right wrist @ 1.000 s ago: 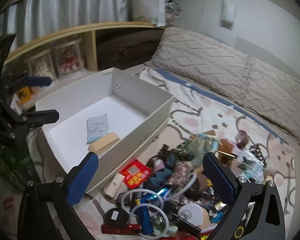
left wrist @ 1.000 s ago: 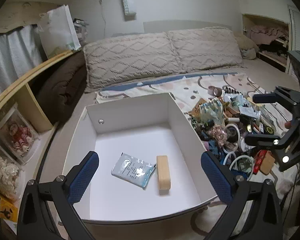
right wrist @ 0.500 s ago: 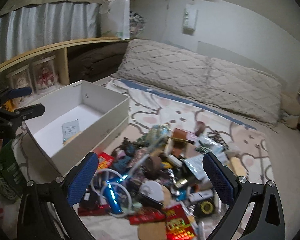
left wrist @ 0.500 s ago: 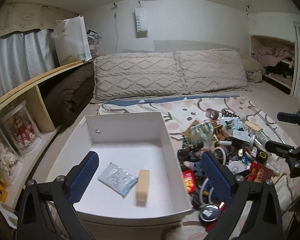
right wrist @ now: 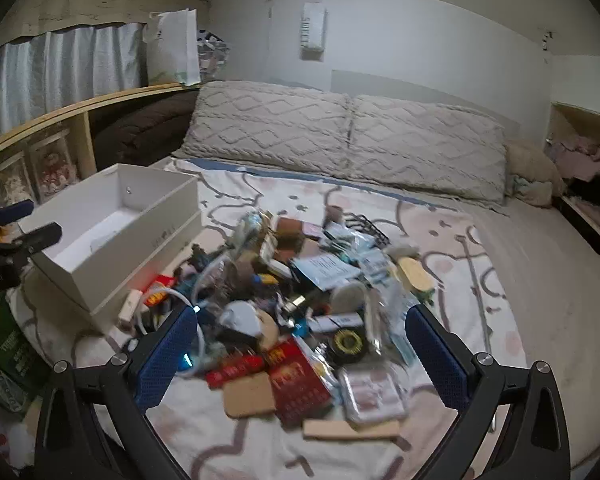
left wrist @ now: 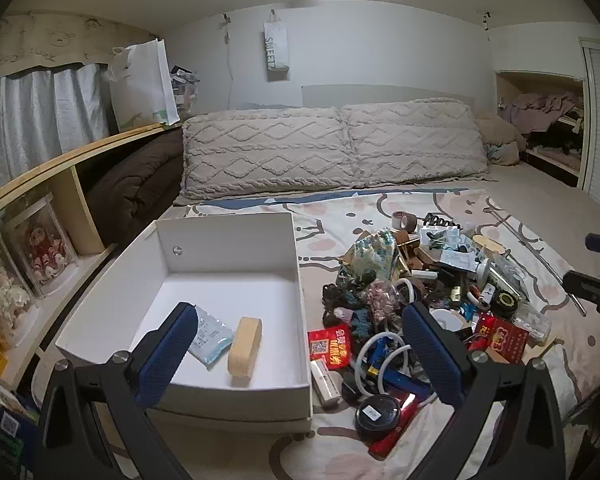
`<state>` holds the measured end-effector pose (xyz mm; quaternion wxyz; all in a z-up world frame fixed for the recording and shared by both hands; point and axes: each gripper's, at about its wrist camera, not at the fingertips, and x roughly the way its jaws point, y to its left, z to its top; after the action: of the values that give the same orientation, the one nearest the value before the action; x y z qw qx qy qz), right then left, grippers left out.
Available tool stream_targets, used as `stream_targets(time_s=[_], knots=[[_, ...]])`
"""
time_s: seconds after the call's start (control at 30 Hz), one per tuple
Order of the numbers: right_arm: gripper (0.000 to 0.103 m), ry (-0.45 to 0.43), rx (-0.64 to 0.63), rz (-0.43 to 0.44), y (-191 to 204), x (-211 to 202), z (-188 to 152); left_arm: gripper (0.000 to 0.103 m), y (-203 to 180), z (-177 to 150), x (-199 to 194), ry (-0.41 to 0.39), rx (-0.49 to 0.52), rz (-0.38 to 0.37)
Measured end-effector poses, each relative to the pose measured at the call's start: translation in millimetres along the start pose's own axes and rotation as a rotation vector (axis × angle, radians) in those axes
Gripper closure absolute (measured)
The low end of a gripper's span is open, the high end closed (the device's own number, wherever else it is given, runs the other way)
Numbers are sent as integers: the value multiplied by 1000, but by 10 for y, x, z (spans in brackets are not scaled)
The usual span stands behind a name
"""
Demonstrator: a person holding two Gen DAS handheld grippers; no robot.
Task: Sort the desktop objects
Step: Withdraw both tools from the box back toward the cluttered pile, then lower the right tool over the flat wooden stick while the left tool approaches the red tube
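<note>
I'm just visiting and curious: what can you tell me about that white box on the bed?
The white box is an open, lidless rectangular tray with tall, thin walls, probably card or board, and a small round metal stud on its far wall. It sits level on the patterned bedspread, left of the clutter pile. Inside lie a pale blue packet and a tan block, side by side.

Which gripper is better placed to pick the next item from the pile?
Right, probably. The right gripper is open directly over the clutter pile, while the left gripper straddles the white box edge.
</note>
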<state>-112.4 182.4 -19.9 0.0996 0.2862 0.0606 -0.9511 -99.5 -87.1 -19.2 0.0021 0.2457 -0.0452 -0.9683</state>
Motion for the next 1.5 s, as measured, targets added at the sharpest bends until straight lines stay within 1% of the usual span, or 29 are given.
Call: stream_targets(time_s=[0.1,0.27,0.53,0.73,0.93,1.1,1.27,1.5], knots=[[0,-13,-2,-20,-47,-82,-84,0,-38,-54,-35,-13,-23,11],[0,-28,-13,-38,-92,-183,-203,0,-161,-138,-77,-35,-24,70],[0,-60,-23,-94,-156,-281,-342,0,-273,-247,-96,-23,-38,69],[0,-44,-28,-119,-243,-290,-431,0,-337,-309,-127,-28,-31,74],[0,-8,-14,-138,-332,-229,-520,0,-450,-392,-88,-5,-15,75],[0,27,-7,-139,-371,-150,-606,0,-583,-533,-6,51,17,52],[0,64,-8,-143,-386,-53,-685,0,-672,-742,136,144,2,4],[0,143,1,-131,-414,113,-805,0,-785,-970,396,287,-64,-139]])
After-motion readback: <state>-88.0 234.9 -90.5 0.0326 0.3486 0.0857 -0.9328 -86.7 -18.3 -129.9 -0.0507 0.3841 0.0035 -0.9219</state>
